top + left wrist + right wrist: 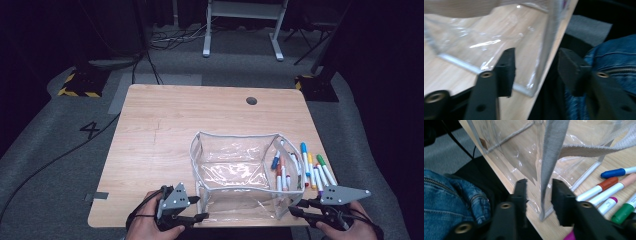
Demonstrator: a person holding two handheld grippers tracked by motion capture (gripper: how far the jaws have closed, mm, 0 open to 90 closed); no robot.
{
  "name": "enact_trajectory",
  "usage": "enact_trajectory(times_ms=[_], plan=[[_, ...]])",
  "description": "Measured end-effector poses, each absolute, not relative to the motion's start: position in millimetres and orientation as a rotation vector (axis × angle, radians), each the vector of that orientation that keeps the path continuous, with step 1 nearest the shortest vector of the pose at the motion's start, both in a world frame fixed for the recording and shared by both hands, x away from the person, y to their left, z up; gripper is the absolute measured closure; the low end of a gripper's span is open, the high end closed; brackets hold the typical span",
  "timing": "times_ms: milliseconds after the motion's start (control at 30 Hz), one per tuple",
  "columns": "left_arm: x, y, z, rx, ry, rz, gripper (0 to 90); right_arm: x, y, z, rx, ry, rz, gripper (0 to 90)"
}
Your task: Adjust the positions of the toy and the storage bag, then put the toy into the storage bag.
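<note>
In the high view, a clear pouch (235, 172) with a grey rim lies open on the lower right part of the wooden table (160, 130), and its near wall reaches the lower table edge. A row of markers (305, 170) lies at the right end of the pouch, some inside and some beside it on the table. The left gripper (200, 209) is at the lower left corner of the pouch and the right gripper (296, 209) is at the lower right corner. In the left gripper view, the jaws stand partly open; the corner of the pouch (534, 75) is between them, and the pads do not press on it. The table edge runs from the lower middle to the upper right of this frame. In the right gripper view, the jaws are also partly open, and the grey edge strip (550, 165) of the pouch hangs between them without a grip. Markers (609, 187) lie at the right of the frame.
</note>
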State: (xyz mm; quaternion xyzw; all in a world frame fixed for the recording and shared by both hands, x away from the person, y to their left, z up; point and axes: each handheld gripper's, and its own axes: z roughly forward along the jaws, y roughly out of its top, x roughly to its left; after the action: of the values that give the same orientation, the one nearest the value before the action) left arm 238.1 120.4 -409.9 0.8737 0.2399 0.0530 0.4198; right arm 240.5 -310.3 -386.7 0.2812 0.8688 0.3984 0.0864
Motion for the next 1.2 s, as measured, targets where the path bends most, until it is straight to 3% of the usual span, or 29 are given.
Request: enact_trajectory(times_ms=[200, 533, 700, 1200], plan=[[246, 144, -403, 2.163, 0.673, 0.197, 43.9, 242, -317, -381, 0.826, 2.609, 1.139, 54.8], [283, 169, -403, 2.073, 0.833, 0.375, 36.7, 244, -340, -376, 0.911, 2.551, 1.139, 51.5], [304, 171, -407, 2.041, 0.873, 0.406, 35.9, 248, -351, -369, 0.967, 2.482, 1.133, 51.3], [348, 199, -469, 2.028, 1.067, 0.422, 34.5, 273, -396, -379, 1.195, 2.288, 1.041, 50.7]])
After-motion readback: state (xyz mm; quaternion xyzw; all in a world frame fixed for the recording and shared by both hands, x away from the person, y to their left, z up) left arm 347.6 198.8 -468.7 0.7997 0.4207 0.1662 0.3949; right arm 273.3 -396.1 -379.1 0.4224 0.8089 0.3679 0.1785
